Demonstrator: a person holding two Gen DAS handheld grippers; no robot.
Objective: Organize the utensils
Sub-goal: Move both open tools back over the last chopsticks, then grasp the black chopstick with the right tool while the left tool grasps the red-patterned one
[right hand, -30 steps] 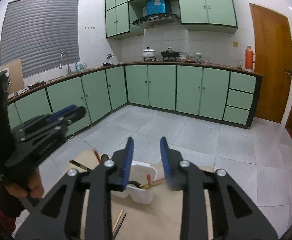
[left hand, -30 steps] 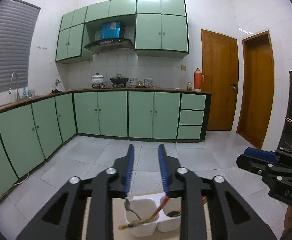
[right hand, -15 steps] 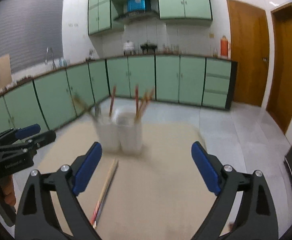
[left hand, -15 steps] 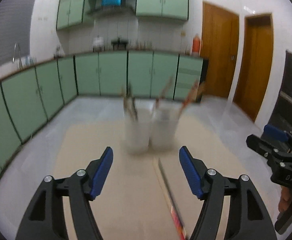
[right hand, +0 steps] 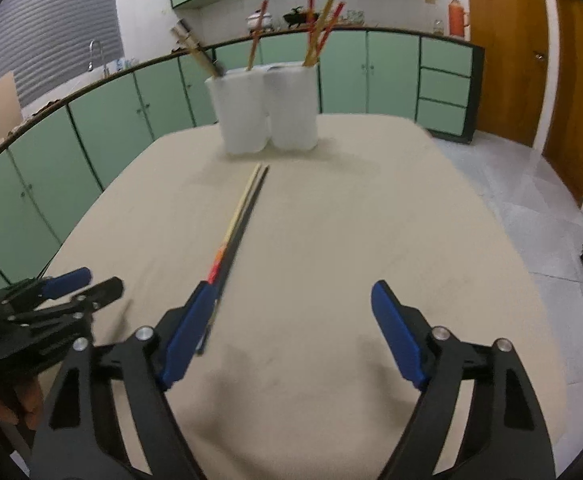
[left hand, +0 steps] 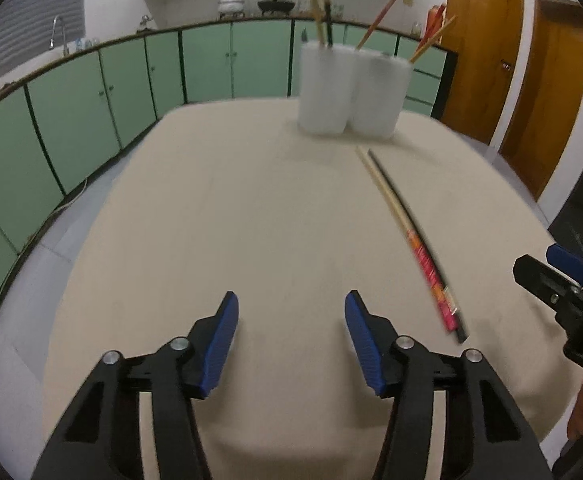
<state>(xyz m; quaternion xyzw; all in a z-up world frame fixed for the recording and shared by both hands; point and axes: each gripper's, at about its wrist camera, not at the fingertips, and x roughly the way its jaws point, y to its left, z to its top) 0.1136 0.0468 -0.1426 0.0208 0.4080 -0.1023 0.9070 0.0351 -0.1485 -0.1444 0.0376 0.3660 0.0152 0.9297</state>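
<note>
Across the beige tablecloth [left hand: 219, 208] two loose chopsticks [left hand: 407, 224] are laid before the white holder [left hand: 351, 88], and could be scattered if struck by the empty, wide-spread left gripper [left hand: 289, 330] or right gripper [right hand: 291, 320], whose jaws have just been closing.

A home kitchen — pale green base cabinets [left hand: 207, 64] run along two walls under a dark worktop, with a chrome sink tap [left hand: 56, 30] at left. A white lidded pot [left hand: 231, 2] and black wok [left hand: 275, 4] stand against white wall tiles — brown wooden doors [left hand: 479, 48] at right.
</note>
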